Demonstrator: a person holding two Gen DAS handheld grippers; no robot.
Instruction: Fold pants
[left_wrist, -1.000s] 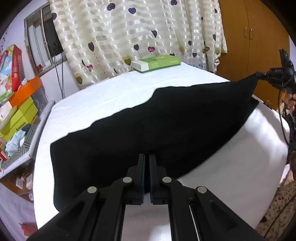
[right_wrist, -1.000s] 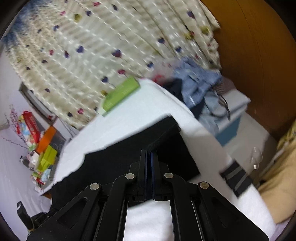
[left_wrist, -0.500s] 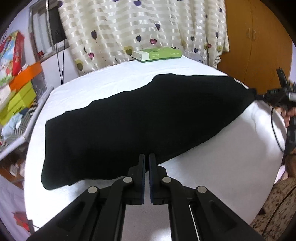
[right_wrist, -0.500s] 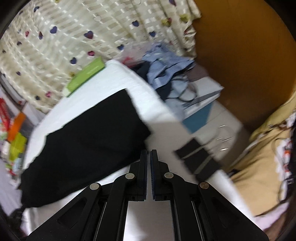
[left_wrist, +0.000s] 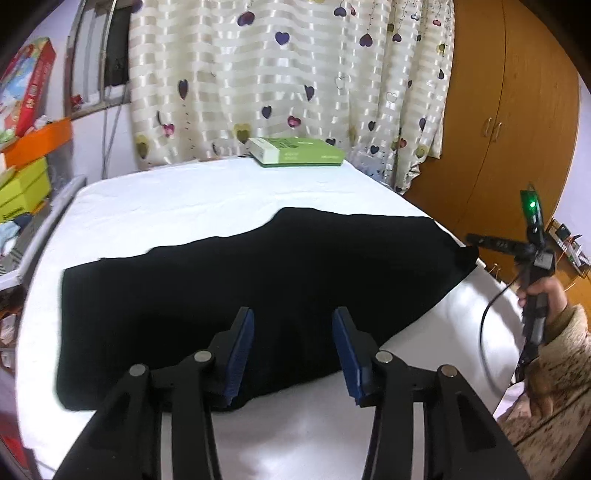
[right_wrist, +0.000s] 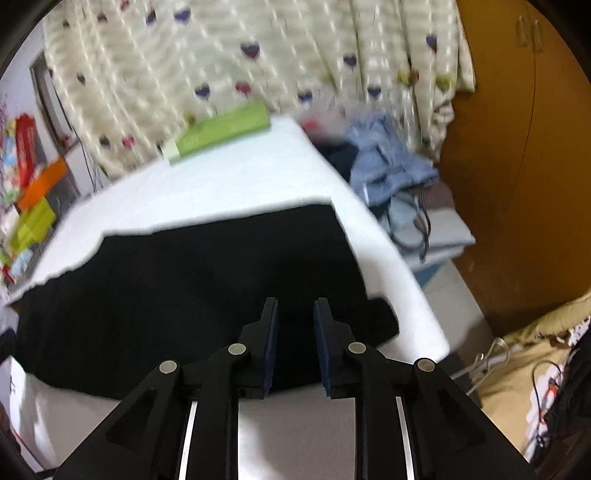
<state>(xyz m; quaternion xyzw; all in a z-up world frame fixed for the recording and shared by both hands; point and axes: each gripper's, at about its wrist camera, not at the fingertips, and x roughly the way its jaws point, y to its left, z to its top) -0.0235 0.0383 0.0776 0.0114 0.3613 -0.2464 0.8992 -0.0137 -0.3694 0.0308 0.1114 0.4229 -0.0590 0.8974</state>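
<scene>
Black pants (left_wrist: 258, 280) lie flat, folded lengthwise, across the white table (left_wrist: 221, 192). My left gripper (left_wrist: 293, 317) hangs over their near edge towards the left end. Its jaws are opening, and the blue pads (left_wrist: 242, 350) stand apart without pressing on the cloth. In the right wrist view the pants (right_wrist: 184, 280) fill the middle. My right gripper (right_wrist: 296, 310) is over their near edge by the right end, close to a small flap of cloth (right_wrist: 384, 321). Its jaws are opening too, a narrower gap, and nothing is pinched between them.
A green box (left_wrist: 295, 151) lies at the table's far edge by the heart-print curtain (left_wrist: 295, 74). A wooden wardrobe (left_wrist: 517, 129) stands to the right. Clothes (right_wrist: 391, 170) are piled beside the table's right edge. Coloured boxes (left_wrist: 26, 184) crowd the left. A person's hand (left_wrist: 550, 291) holds the other gripper.
Both grippers were shut on the pants' near edge and now stand open, having let go. The raised right end of the pants has come down flat on the table.
</scene>
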